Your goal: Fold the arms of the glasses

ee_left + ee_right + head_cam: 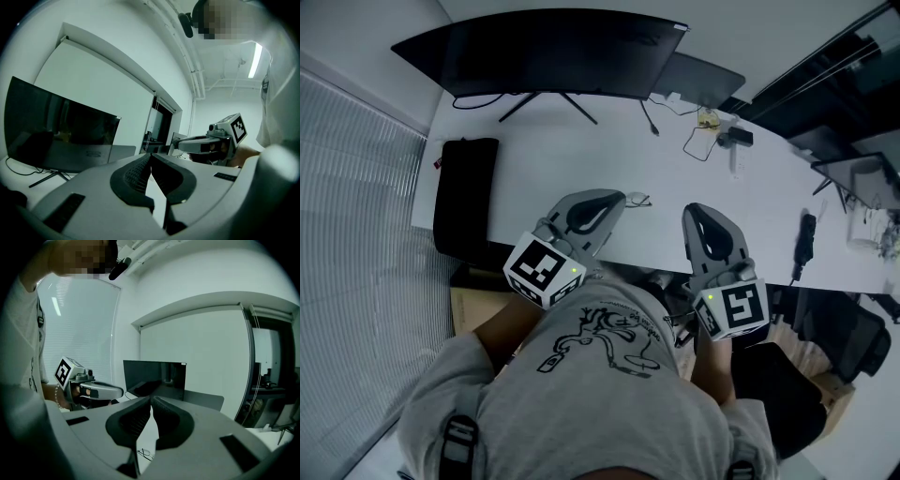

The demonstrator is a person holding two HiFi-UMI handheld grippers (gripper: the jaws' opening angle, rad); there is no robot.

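Near the counter's [750,206] front edge, between our two tongs: one pair of glasses [638,199], too small for us to tell whether its arms are folded or spread. Left tongs [617,199], right tongs [695,210]: both closed, holding nothing.

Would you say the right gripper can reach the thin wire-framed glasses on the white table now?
Probably yes: only bare white table lies between the right gripper and the thin wire-framed glasses, though its jaws are shut.
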